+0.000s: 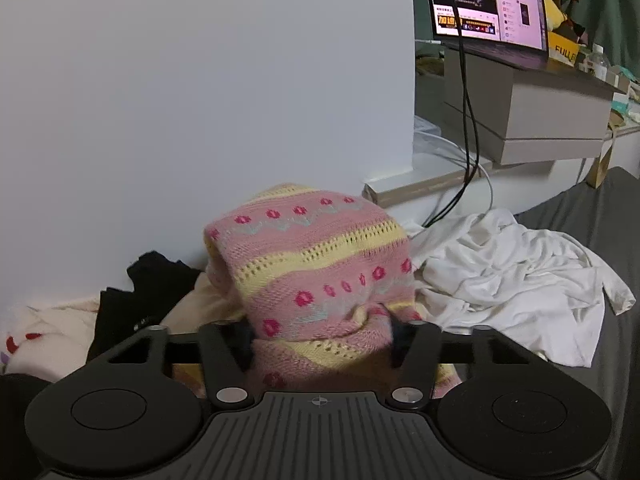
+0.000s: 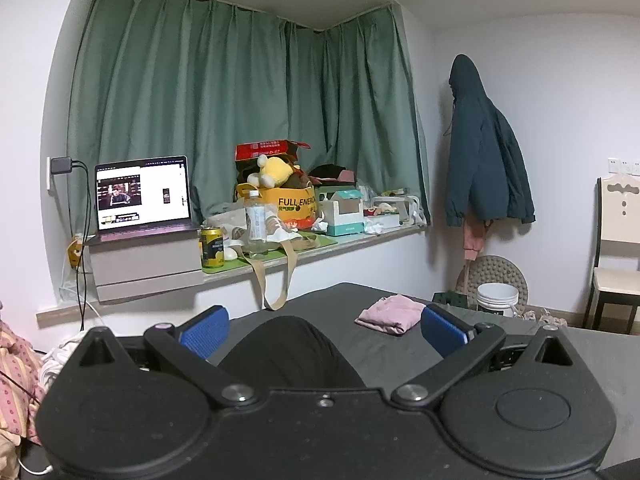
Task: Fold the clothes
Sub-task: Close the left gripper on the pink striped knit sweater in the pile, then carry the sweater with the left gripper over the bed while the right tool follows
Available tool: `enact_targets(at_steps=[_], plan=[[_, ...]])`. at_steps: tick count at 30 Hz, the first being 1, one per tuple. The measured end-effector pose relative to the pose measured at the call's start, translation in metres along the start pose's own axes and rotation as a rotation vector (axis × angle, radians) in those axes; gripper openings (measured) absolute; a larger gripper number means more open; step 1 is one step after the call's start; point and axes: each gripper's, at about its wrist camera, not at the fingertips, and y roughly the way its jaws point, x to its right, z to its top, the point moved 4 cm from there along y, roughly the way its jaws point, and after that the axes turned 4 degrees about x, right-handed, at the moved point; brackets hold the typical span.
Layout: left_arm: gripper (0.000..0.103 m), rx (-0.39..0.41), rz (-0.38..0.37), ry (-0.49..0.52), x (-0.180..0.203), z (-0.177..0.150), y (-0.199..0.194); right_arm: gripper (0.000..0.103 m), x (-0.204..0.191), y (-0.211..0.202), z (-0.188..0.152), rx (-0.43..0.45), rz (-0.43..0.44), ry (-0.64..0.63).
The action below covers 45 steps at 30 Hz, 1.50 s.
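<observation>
A pink and yellow knit sweater [image 1: 316, 264] with red flower rows is bunched up in front of the left wrist camera. My left gripper [image 1: 322, 344] is shut on its lower folds, and the knit hides both pads. The same sweater shows at the left edge of the right wrist view [image 2: 16, 364]. My right gripper [image 2: 324, 332] is open above the dark grey bed [image 2: 400, 356], its blue pads [image 2: 204, 332] wide apart with no cloth between them. A black rounded shape [image 2: 288, 356] lies below the gap. A folded pink garment [image 2: 390, 316] rests on the bed ahead.
A crumpled white garment [image 1: 512, 280] lies right of the sweater; a black one [image 1: 136, 300] and a cream one [image 1: 40, 332] lie left, against the wall. An open laptop [image 2: 142, 196], a can [image 2: 211, 246], a bottle [image 2: 256, 224] and boxes crowd the windowsill. A bucket [image 2: 498, 298] and chair [image 2: 618, 248] stand right.
</observation>
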Motion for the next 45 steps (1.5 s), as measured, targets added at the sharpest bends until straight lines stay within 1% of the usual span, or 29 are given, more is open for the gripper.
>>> enact_targets(at_steps=[1,2,3,7,9,10,13,16,22,24,25,26,27,29,32,33,35,36,38,40,43,44,45], plan=[[0.040,0.017,-0.004,-0.003,-0.001,0.001,-0.002,0.103,0.000,0.000,0.000,-0.001,-0.001,0.000],[0.039,0.035,-0.008,-0.006,-0.001,0.003,-0.004,0.103,0.000,0.000,-0.001,-0.001,-0.002,0.000],[0.035,0.051,-0.013,-0.007,-0.001,0.004,-0.006,0.103,0.001,0.000,-0.001,-0.002,-0.004,0.000],[0.033,0.118,-0.040,0.003,0.006,0.011,-0.015,0.103,0.003,0.000,-0.003,-0.011,-0.015,0.008],[0.031,0.165,-0.070,-0.005,0.012,0.020,-0.022,0.103,0.004,0.000,-0.003,-0.018,-0.019,0.013],[0.030,0.191,-0.097,-0.012,0.016,0.026,-0.027,0.103,0.005,0.001,-0.003,-0.020,-0.021,0.014],[0.025,0.252,-0.200,0.012,0.041,0.048,-0.043,0.103,0.006,0.000,-0.001,-0.015,-0.031,0.014],[0.022,0.292,-0.309,0.072,0.083,0.071,-0.058,0.103,0.006,-0.002,0.001,-0.012,-0.038,0.016],[0.022,0.426,-0.590,0.072,0.184,0.120,-0.101,0.103,0.006,0.001,0.000,-0.031,-0.053,0.006],[0.022,0.470,-0.701,0.059,0.230,0.136,-0.122,0.103,0.006,0.003,0.000,-0.045,-0.058,0.012],[0.019,0.499,-0.751,0.069,0.252,0.139,-0.133,0.103,0.006,0.004,0.000,-0.049,-0.060,0.015],[0.019,0.533,-0.798,0.089,0.276,0.140,-0.147,0.103,0.005,0.004,0.001,-0.051,-0.064,0.013],[0.019,0.555,-0.848,0.111,0.301,0.137,-0.160,0.103,0.006,0.003,0.001,-0.048,-0.068,0.006],[0.019,0.573,-0.974,0.153,0.346,0.126,-0.183,0.103,0.007,0.003,0.000,-0.046,-0.081,-0.005],[0.019,0.548,-1.208,0.209,0.402,0.096,-0.217,0.103,0.018,0.010,-0.005,-0.072,-0.129,0.014],[0.019,0.542,-1.280,0.233,0.417,0.084,-0.227,0.103,0.024,0.011,-0.007,-0.076,-0.153,0.034],[0.019,0.547,-1.396,0.309,0.435,0.052,-0.244,0.103,0.040,0.009,-0.010,-0.064,-0.215,0.082],[0.019,0.544,-1.442,0.346,0.442,0.037,-0.250,0.103,0.050,0.006,-0.012,-0.054,-0.252,0.114],[0.019,0.489,-1.457,0.401,0.446,0.010,-0.237,0.103,0.071,0.003,-0.019,-0.062,-0.311,0.176],[0.019,0.421,-1.459,0.448,0.446,-0.015,-0.218,0.103,0.089,0.005,-0.027,-0.093,-0.342,0.226],[0.020,0.319,-1.459,0.516,0.447,-0.052,-0.190,0.103,0.109,0.020,-0.037,-0.129,-0.316,0.264],[0.020,0.294,-1.458,0.534,0.446,-0.063,-0.181,0.103,0.114,0.030,-0.040,-0.150,-0.301,0.262],[0.020,0.295,-1.456,0.538,0.445,-0.069,-0.175,0.103,0.119,0.040,-0.042,-0.171,-0.287,0.261]])
